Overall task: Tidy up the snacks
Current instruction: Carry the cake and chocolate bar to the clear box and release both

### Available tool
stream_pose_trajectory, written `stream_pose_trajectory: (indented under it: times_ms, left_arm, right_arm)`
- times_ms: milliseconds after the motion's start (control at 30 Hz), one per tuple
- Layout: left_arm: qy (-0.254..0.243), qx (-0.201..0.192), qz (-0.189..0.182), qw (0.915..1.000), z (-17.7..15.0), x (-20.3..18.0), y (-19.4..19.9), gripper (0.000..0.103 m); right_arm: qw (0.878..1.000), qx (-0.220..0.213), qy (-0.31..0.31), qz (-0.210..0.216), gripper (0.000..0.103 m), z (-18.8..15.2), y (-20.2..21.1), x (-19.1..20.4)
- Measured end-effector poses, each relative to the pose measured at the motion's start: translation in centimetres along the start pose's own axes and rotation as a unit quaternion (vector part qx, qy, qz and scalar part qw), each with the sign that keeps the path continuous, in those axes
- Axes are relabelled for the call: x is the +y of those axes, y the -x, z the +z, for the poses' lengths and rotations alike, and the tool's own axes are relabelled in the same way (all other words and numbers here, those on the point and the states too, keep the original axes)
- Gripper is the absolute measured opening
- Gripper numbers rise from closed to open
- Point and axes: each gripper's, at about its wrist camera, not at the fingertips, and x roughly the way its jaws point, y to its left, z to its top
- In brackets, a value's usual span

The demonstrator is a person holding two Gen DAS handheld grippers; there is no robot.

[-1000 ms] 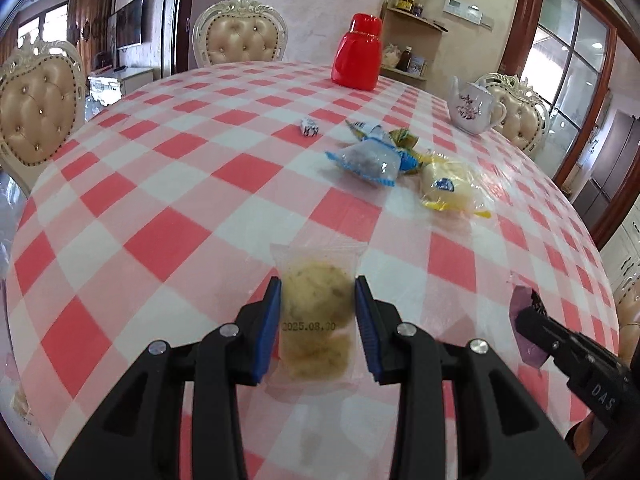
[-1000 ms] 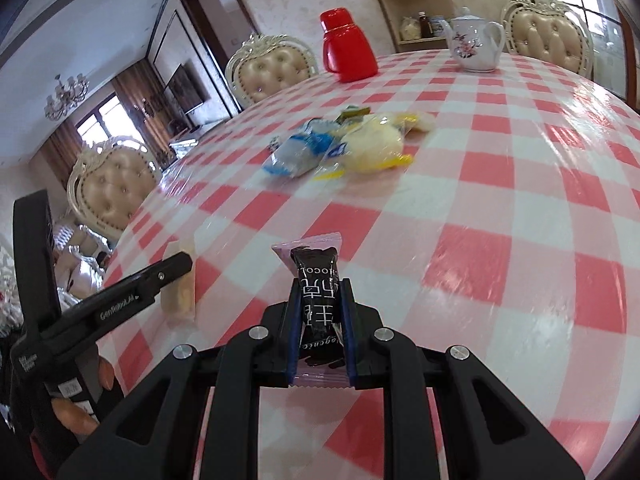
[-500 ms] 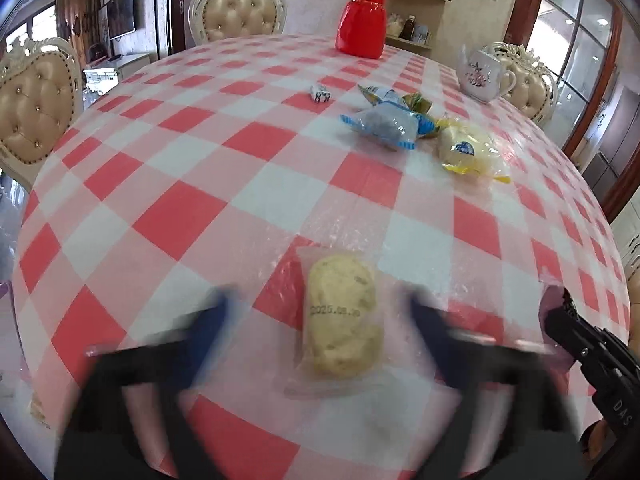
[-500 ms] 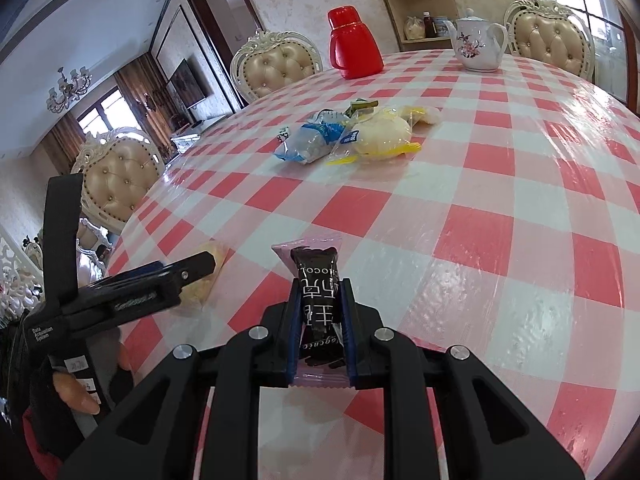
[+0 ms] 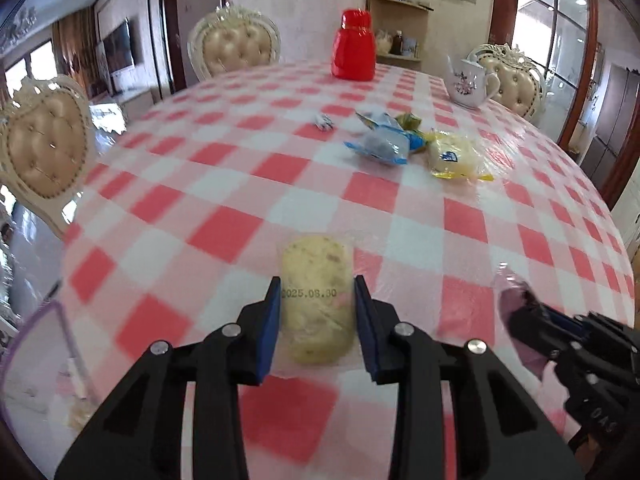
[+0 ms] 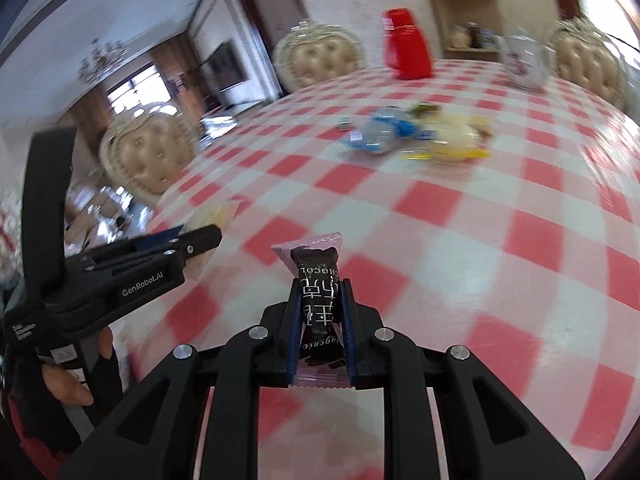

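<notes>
A pale round pastry in a clear packet (image 5: 314,264), stamped with a date, sits between the blue pads of my left gripper (image 5: 316,292); the jaws are closing and the pads press on its sides. My right gripper (image 6: 320,292) is shut on a dark chocolate bar in a pink wrapper (image 6: 316,264), held upright over the checked tablecloth (image 6: 440,208). From the right wrist, the left gripper (image 6: 200,236) and its packet (image 6: 216,214) show at the left, over the table's edge. In the left wrist view the right gripper (image 5: 520,312) shows low on the right with the pink wrapper (image 5: 506,288).
A heap of snacks lies mid-table: a blue packet (image 5: 380,146), a yellow one (image 5: 454,156), a small white candy (image 5: 323,122). Behind stand a red flask (image 5: 354,46) and a teapot (image 5: 468,84). A clear purple-rimmed container (image 5: 36,360) shows beside the table, low left. Padded chairs ring the table.
The left jaws swung wide open around the pastry packet, then closed on it again. Both grippers shifted over the table. The right gripper kept its hold on the chocolate bar.
</notes>
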Motion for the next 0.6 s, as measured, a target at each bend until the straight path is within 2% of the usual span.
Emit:
stream_pose_trajectory:
  times_ms: [100, 333, 600]
  left_arm:
    - [0.002, -0.001, 0.012, 0.9999, -1.1, 1.9, 1.7, 0.035]
    - [0.022, -0.008, 0.066, 0.9975, -4.2, 9.2, 6.1, 0.035]
    - [0.043, 0.015, 0.116, 0.9921, -6.1, 16.8, 7.6, 0.035]
  right_arm:
    - [0.999, 0.011, 0.029, 0.026, 0.018, -0.4, -0.5, 3.2]
    - [0.99, 0.036, 0.108, 0.08, 0.018, -1.9, -1.4, 11.3]
    - [0.967, 0.072, 0.204, 0.133, 0.018, -4.3, -3.0, 20.5]
